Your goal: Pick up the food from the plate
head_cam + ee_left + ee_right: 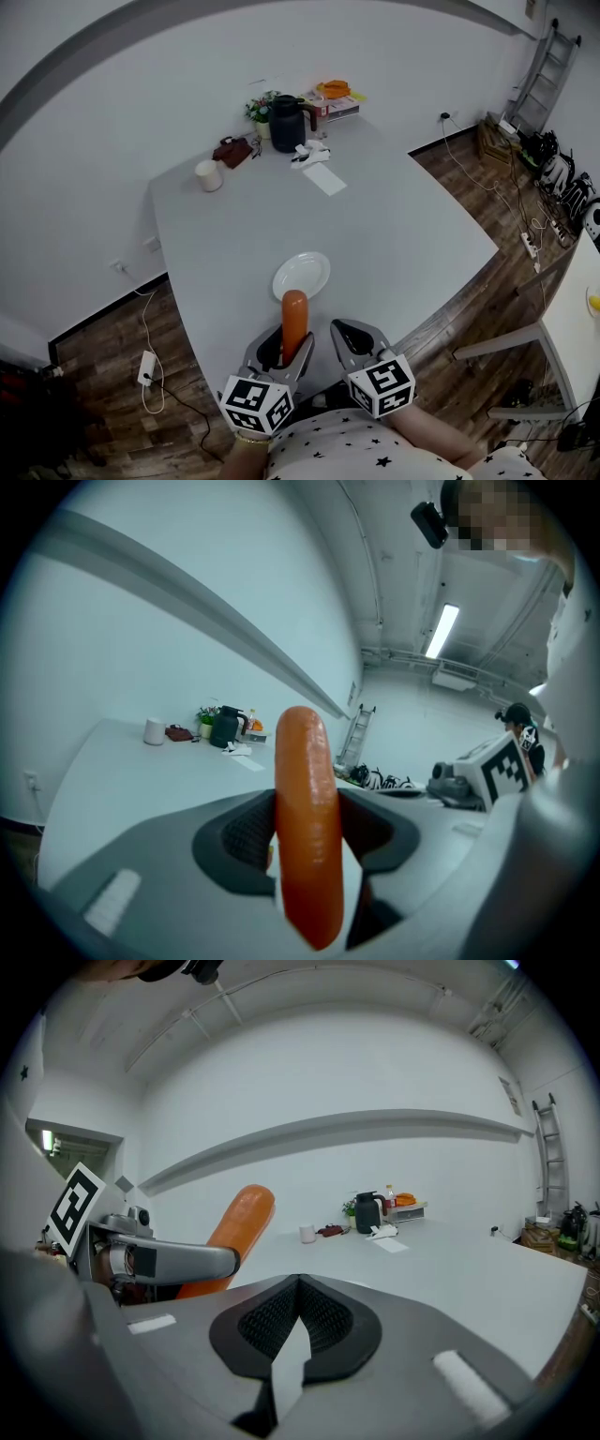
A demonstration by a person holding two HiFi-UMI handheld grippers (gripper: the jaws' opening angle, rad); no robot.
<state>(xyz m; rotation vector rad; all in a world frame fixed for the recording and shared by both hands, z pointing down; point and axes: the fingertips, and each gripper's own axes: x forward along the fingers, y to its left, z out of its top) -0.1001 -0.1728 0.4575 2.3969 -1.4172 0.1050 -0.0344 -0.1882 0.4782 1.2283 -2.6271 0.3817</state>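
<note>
Left tongs (283, 349) clamp the sausage (294, 317), tip pointing 12 o'clock toward the plate (306, 272); my right tongs (348, 338) sit closed, empty, at 3 o'clock.

Orange sausage (294, 321), white plate (304, 276), grey table (394, 225), black kettle (287, 124).

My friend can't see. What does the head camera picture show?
The left gripper holds an orange sausage near an empty white plate on a pale table. The right gripper sits beside it, shut and empty. A black jug and a cup stand at the table's far end.
</note>
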